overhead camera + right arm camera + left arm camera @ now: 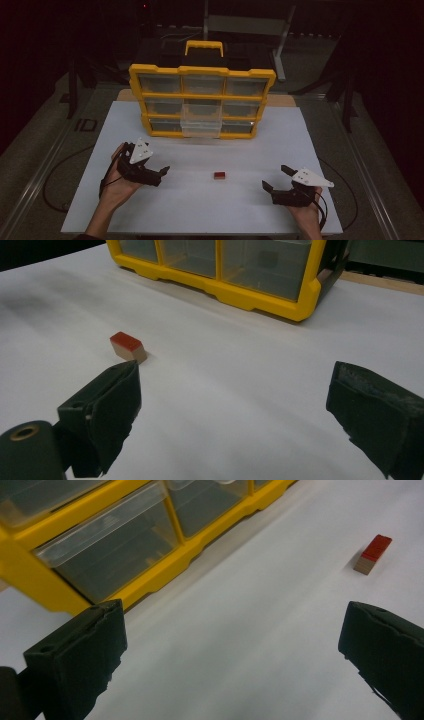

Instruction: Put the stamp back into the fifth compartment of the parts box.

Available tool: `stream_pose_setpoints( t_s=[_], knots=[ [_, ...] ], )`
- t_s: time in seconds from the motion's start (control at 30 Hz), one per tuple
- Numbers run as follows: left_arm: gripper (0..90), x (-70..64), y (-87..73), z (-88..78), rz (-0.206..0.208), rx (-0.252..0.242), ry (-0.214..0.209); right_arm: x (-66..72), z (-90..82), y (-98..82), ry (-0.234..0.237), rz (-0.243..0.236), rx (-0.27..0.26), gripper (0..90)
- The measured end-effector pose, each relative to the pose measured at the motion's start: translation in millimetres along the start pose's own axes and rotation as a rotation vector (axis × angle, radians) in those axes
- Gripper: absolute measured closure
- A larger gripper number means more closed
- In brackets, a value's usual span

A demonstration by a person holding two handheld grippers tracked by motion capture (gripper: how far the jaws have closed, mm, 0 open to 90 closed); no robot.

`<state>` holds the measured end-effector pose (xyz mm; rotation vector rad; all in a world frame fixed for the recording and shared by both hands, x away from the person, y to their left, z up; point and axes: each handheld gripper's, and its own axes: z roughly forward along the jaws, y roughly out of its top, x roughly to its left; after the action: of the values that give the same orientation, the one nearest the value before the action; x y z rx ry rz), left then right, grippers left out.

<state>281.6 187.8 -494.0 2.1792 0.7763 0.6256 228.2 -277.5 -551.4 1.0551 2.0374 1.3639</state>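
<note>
Overhead, a white sheet point(200, 200) covers the bench, with dull grey bench surface showing past its left and right edges and a dark, dim room beyond the far edge, where grey metal frame legs point(282, 45) stand. Toward the near left corner of the sheet, the left gripper point(162, 175) sits in a hand, its jaws spread wide apart and holding nothing; its own view looks between them across bare white sheet. Against the far edge, at the middle, a yellow drawer organizer point(202, 95) stands upright with clear drawers, and one clear drawer point(201, 126) in its lower middle sticks out forward. In front of it, near the middle of the sheet, a small red-topped block point(219, 175) lies alone, apart from both grippers. Toward the near right corner, the right gripper point(276, 178) rests in the other hand, jaws likewise wide apart and empty.
</note>
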Motion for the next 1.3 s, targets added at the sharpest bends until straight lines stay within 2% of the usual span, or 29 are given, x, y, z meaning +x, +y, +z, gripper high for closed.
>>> stream_pose_setpoints(
  t_s=[0.13, 0.2, 0.57, 0.7, 1.03, 1.1, 1.3],
  knots=[
    [0.0, -2.0, 2.8, 3.4, 0.01, 0.008, -0.01, -0.2, -0.4, 0.2, -0.002, 0.001, 0.003, 7.2],
    [0.0, -5.6, 7.4, 10.8, 0.027, 0.029, -0.029, -0.8, -0.8, 0.1, 0.0, 0.004, 0.0, 7.2],
    [0.0, -13.0, 20.2, 21.5, 0.07, 0.062, -0.058, -1.1, -0.3, 0.2, -0.006, 0.003, 0.002, 7.2],
    [0.0, -16.8, 28.2, 27.7, 0.102, 0.083, -0.076, -1.2, 0.1, 0.1, -0.006, 0.004, 0.004, 7.2],
    [0.0, -25.6, 42.9, 42.6, 0.153, 0.116, -0.125, -1.8, 0.1, 0.3, -0.008, 0.003, 0.005, 7.2],
    [0.0, -28.3, 47.3, 47.9, 0.178, 0.133, -0.139, -2.2, 0.5, 0.2, -0.005, 0.002, 0.006, 7.2],
    [0.0, -32.3, 52.6, 56.0, 0.203, 0.154, -0.162, -2.2, 0.7, 0.4, -0.008, 0.002, 0.005, 7.2]
  ],
)
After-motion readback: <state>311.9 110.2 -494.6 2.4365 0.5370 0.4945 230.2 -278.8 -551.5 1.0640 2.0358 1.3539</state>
